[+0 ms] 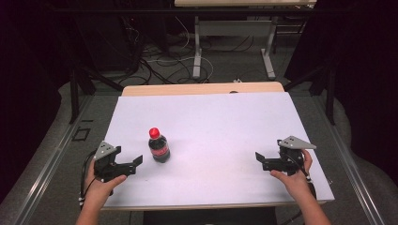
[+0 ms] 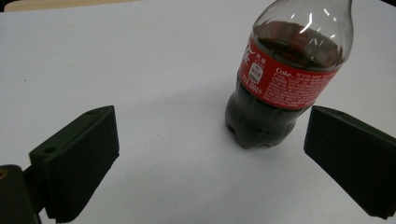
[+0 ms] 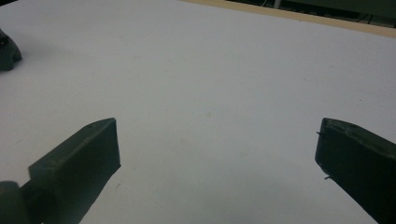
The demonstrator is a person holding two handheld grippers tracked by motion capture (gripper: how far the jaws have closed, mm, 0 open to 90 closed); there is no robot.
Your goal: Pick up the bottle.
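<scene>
So far nothing has been picked up, as far as I can judge. The bottle [image 1: 159, 145] stands upright on the white sheet [image 1: 220, 117], toward the near left part of it, its red cap [image 1: 154, 132] on and dark cola inside up to about the top of the red label [image 2: 285, 79].

The left gripper [image 1: 130, 165] sits just beside the bottle, on its near left, jaws spread wide and pointing toward it. From the left gripper view the bottle's base lies ahead of the jaws and off toward the right one, not yet between the pads; neither pad touches it. So the reach looks begun but the grasp is not made.

The right gripper [image 1: 261, 160] is well apart from the bottle, over on the right side of the sheet, jaws also wide and nothing between them; the right gripper view looks along them across bare white sheet.

My reading: this is the approach stage, early on. What seems left is for the left gripper to slide forward and a bit across so the bottle's lower body comes between the pads, then close on it. What the right hand is to do, perhaps the cap, I cannot tell from here.
</scene>
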